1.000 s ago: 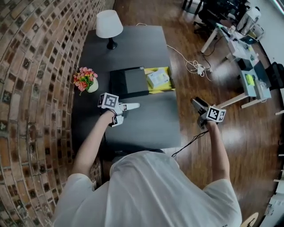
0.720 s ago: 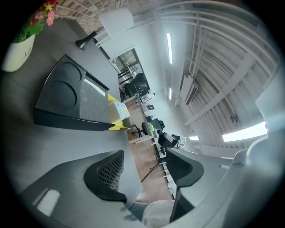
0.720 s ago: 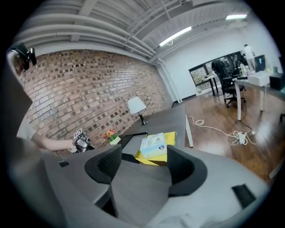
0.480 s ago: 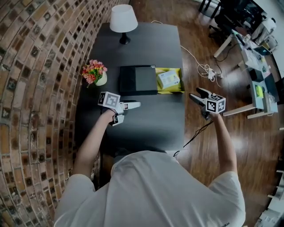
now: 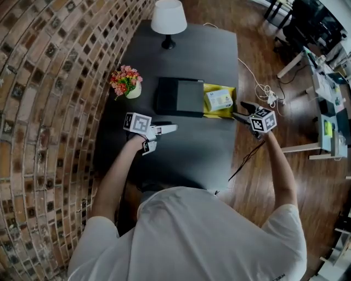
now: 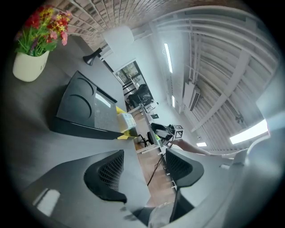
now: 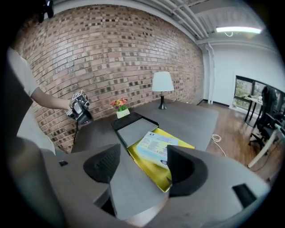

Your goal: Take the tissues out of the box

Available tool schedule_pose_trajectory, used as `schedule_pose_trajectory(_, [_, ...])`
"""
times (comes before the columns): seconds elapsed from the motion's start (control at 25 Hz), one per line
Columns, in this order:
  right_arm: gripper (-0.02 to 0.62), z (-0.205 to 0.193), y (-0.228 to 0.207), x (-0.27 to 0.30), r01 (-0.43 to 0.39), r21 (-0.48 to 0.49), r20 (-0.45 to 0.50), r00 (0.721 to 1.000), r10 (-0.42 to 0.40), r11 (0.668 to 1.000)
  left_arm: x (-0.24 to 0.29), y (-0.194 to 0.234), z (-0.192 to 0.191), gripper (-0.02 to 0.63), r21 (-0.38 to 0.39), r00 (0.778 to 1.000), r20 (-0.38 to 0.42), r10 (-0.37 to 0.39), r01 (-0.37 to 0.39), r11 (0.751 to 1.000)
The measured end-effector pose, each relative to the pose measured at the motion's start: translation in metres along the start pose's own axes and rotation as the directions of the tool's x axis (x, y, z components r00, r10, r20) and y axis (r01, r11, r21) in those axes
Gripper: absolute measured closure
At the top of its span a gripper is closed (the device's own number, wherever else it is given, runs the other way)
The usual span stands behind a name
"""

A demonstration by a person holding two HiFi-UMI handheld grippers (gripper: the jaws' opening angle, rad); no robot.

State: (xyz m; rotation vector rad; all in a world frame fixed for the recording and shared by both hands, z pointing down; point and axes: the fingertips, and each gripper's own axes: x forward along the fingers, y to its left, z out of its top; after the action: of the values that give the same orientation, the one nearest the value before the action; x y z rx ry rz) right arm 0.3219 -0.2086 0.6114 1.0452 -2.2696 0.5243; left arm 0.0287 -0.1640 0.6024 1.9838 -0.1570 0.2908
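A pale blue-and-white tissue box (image 5: 219,100) (image 7: 158,144) lies on a yellow tray (image 5: 218,113) at the right edge of the dark table (image 5: 186,153). No tissue shows outside the box. My right gripper (image 5: 240,110) (image 7: 143,164) hovers at that table edge just right of the tray and points at the box. Its jaws have just been opening, stand a little apart and hold nothing. My left gripper (image 5: 173,129) (image 6: 144,167) sits low over the table's middle. Its jaws are narrowly apart and empty, and it aims past a flat black case (image 5: 181,96).
The black case (image 7: 133,127) lies directly left of the tray. A pot of flowers (image 5: 126,81) stands near the brick wall and a white lamp (image 5: 168,16) at the table's far end. A white cable (image 5: 263,90) lies on the wooden floor, and desks (image 5: 329,99) stand further right.
My right gripper has swung in from over the floor to the table's right edge beside the tray, rolling as it came. The left gripper has barely shifted.
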Motion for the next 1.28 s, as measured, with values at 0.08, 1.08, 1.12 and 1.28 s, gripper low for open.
schedule_pose_trajectory(0.08, [0.256, -0.001, -0.004, 0.014, -0.005, -0.059, -0.046, 0.999, 0.003, 0.998, -0.003, 0.004, 0.004, 0.324, 0.016, 0.999, 0.035, 0.021, -0.022, 1.000])
schedule_pose_trajectory(1.08, [0.252, 0.008, -0.007, 0.119, -0.211, -0.560, -0.376, 0.926, -0.018, 0.801, -0.021, 0.027, 0.008, 0.319, 0.238, 0.933, 0.290, 0.212, -0.285, 0.929])
schedule_pose_trajectory(1.12, [0.249, 0.005, -0.006, 0.122, -0.226, -0.571, -0.389, 0.921, -0.018, 0.789, -0.021, 0.026, 0.008, 0.319, 0.248, 0.931, 0.297, 0.214, -0.291, 0.924])
schedule_pose_trajectory(1.28, [0.087, -0.009, -0.007, 0.131, -0.291, -0.620, -0.462, 0.886, -0.039, 0.729, -0.028, 0.022, 0.016, 0.326, 0.293, 0.905, 0.362, 0.223, -0.337, 0.895])
